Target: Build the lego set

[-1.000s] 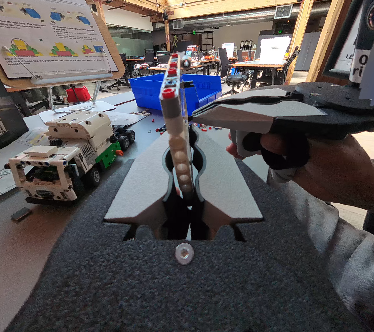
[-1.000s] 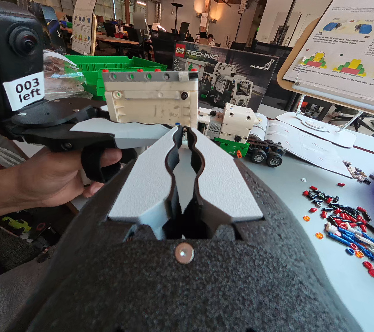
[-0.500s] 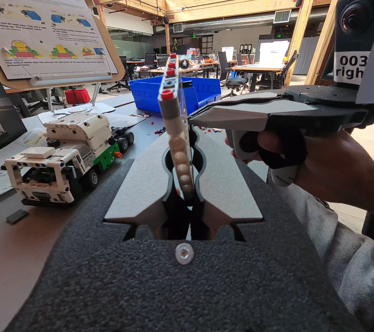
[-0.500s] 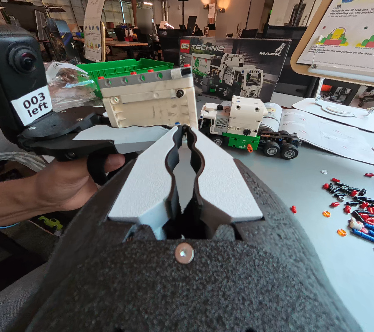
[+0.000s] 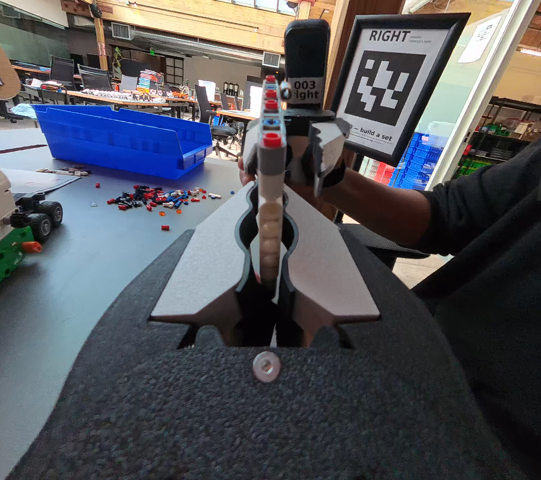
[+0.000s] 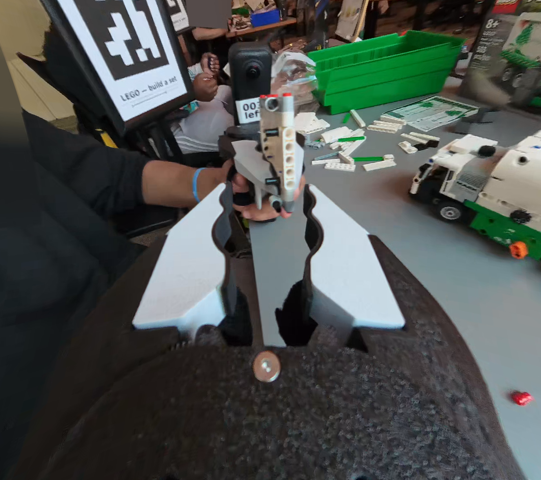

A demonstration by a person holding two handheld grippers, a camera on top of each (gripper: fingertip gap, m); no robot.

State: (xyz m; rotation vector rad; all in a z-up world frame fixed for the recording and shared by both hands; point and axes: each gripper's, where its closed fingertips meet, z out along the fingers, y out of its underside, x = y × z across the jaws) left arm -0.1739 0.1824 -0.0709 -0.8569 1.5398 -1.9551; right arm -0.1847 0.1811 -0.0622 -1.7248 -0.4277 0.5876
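Presently the white panel (image 5: 270,202) is clamped edge-on in the left gripper (image 5: 268,234); the right gripper (image 6: 268,234) is spread wide, empty. Light, rigid plastic is judged; flat sides should be pinched, pins avoided.

Left tool (image 5: 268,196) clamped, right tool (image 6: 268,202) spread (facing each other).

Rig appearance: two handheld grippers, operator in dark sleeves.
Left gripper (image 5: 268,196): dark grey, rough-textured body, one silver screw (image 5: 266,366) at centre, two pale grey wedge fingers (image 5: 210,255) with black wavy inner edges. Right gripper (image 6: 268,193): same build, screw (image 6: 266,366) and white-grey fingers (image 6: 348,270). Each carries an upright black camera (image 6: 250,71) bearing a white label. Black long sleeves (image 5: 483,202) on both arms; blue wristband (image 6: 196,183) on the left wrist.
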